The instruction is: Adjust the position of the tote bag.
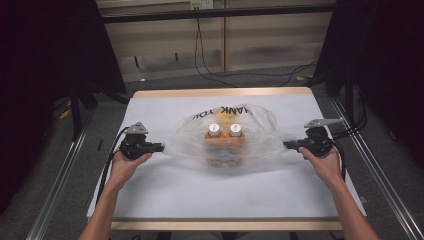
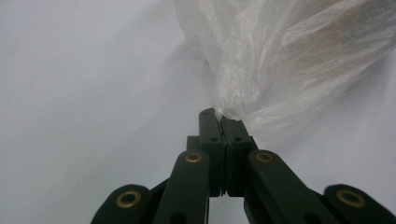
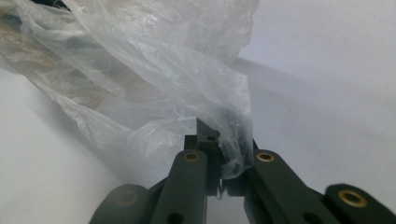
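A clear plastic bag [image 1: 225,135] with black lettering lies stretched across the middle of the white table top [image 1: 200,190]. Inside it stand two orange bottles [image 1: 225,142] with white caps. My left gripper [image 1: 162,147] is shut on the bag's left end, and in the left gripper view the black jaws [image 2: 220,119] pinch a twisted bunch of film [image 2: 238,88]. On the other side my right gripper [image 1: 285,145] is shut on the bag's right end; in the right gripper view the film [image 3: 233,140] drapes over its jaws [image 3: 224,144]. Each gripper is held by a hand at table height.
The table's wooden edge [image 1: 225,93] runs along the far side. Black cables [image 1: 215,75] lie on the grey floor beyond it. Metal rails [image 1: 380,175] flank the table on both sides.
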Demonstrator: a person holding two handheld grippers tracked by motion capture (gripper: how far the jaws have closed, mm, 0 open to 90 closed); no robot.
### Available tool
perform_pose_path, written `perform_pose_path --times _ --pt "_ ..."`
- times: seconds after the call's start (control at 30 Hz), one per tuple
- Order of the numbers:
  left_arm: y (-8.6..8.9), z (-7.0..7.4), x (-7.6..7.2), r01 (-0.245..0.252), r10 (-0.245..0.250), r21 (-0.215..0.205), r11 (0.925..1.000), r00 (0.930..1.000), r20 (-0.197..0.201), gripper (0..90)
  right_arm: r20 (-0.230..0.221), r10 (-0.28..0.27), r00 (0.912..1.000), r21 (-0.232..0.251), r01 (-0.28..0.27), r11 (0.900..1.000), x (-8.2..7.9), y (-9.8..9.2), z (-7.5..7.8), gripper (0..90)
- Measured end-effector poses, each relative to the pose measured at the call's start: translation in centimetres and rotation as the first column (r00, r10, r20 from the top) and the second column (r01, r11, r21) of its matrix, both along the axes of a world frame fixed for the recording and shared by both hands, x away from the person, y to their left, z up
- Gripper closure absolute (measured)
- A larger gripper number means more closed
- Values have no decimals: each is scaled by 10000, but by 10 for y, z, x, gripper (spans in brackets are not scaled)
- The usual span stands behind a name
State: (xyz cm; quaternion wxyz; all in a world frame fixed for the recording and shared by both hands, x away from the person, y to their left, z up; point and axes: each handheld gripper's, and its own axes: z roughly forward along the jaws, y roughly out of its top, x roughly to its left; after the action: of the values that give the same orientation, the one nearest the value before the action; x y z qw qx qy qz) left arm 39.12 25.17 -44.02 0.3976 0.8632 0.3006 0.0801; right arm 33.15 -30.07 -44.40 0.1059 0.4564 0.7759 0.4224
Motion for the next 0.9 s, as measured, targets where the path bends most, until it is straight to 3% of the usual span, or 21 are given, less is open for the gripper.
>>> perform_pose_path --times 0.2,0.5,0.77,0.87,0.9 --pt "1 -12 4 -34 44 337 9994 9996 -295 891 -146 78 9999 -300 -82 9995 5 1 -10 882" --pt "0 -32 7 110 -73 533 9985 9976 -693 891 -913 169 9957 -1089 -268 9937 11 6 -34 882" --pt "3 -38 3 -92 120 440 9990 9979 -636 885 -650 202 9977 -1103 -273 9935 8 3 -39 872" --pt "4 -36 1 -56 84 540 9985 9986 -516 864 -556 311 9980 -1148 -373 9927 5 5 -39 801" --pt "5 -36 1 3 18 389 9992 9985 -543 847 -532 318 9981 -1162 -378 9925 4 6 -38 774"
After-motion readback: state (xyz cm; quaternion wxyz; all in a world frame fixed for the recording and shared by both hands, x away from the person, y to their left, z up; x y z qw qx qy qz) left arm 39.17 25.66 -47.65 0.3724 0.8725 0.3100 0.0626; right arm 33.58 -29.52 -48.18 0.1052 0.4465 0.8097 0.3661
